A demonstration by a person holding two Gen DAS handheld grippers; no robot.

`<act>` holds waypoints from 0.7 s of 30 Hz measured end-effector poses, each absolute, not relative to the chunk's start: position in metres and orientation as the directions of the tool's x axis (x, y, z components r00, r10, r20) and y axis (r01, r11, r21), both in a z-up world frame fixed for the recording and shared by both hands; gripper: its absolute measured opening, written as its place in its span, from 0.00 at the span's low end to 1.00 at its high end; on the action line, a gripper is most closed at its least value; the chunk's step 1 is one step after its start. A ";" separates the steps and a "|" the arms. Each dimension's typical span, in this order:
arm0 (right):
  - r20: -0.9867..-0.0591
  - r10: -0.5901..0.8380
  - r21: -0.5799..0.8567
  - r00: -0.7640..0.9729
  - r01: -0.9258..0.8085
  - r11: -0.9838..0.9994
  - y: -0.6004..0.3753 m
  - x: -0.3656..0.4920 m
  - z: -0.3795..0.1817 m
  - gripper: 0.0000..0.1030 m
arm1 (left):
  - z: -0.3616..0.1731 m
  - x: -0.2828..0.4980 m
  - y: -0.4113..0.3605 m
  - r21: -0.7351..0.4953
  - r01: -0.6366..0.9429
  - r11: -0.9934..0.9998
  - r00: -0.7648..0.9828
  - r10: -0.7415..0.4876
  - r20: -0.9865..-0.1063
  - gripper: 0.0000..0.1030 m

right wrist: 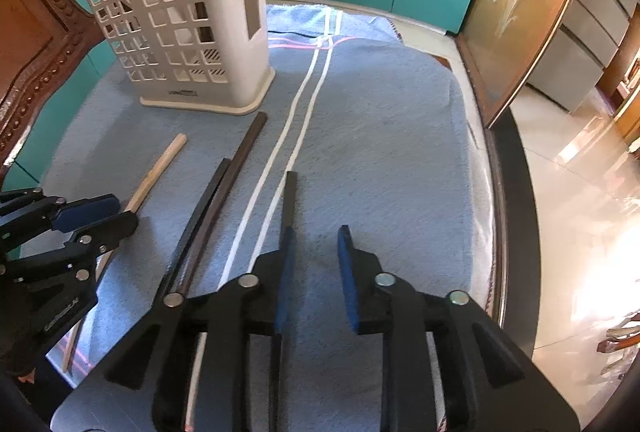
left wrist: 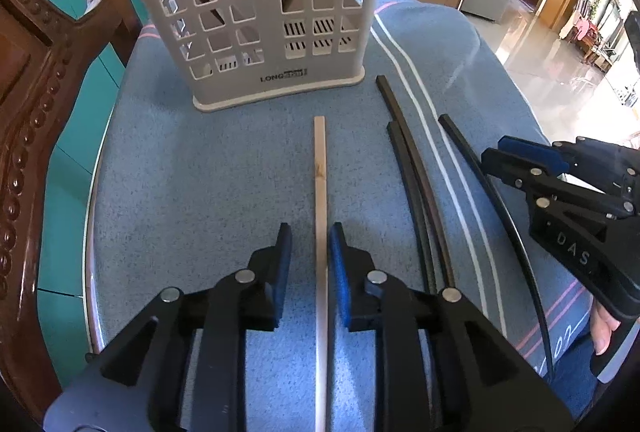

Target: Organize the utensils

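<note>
Left gripper (left wrist: 309, 232) jaws spread astride wooden chopstick (left wrist: 320, 168), right gripper (right wrist: 316, 236) jaws spread, black chopstick (right wrist: 289, 196) beside.

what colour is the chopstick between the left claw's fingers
Pale, light wood chopstick, unlike the black ones beside it. Clearest in the left wrist view.

Our left gripper (left wrist: 309, 256) open astride the wooden chopstick (left wrist: 320, 200), pointing toward our utensil holder (left wrist: 256, 8), black chopsticks (left wrist: 416, 176) right of it

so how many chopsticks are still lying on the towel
4: a light wooden chopstick between the left gripper fingers, two dark chopsticks side by side to its right, another dark chopstick beside the right gripper.
</note>
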State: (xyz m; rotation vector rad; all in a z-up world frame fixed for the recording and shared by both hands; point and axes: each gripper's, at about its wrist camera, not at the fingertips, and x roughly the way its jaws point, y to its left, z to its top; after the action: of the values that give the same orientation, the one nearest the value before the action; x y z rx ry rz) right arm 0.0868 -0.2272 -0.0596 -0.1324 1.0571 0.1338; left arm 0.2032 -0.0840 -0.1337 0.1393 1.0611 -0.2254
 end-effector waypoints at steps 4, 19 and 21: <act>-0.879 0.033 -0.055 0.475 -0.169 0.984 -0.225 0.091 -0.066 0.26 | -0.134 0.209 -0.083 0.013 0.246 0.969 0.475 -0.109 -0.873 0.24; -0.885 0.052 -0.019 0.463 -0.148 0.989 -0.232 0.094 -0.066 0.01 | -0.132 0.198 -0.085 0.023 0.239 0.971 0.482 -0.098 -0.871 0.28; -0.884 0.038 -0.035 0.466 -0.145 0.989 -0.232 0.095 -0.066 0.01 | -0.131 0.197 -0.086 0.025 0.236 0.971 0.484 -0.095 -0.870 0.28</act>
State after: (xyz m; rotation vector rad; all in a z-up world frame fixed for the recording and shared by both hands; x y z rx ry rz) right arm 0.0949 -0.2317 -0.0658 -0.1103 1.0806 0.1125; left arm 0.1972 -0.0855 -0.1313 0.1484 1.0467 -0.2026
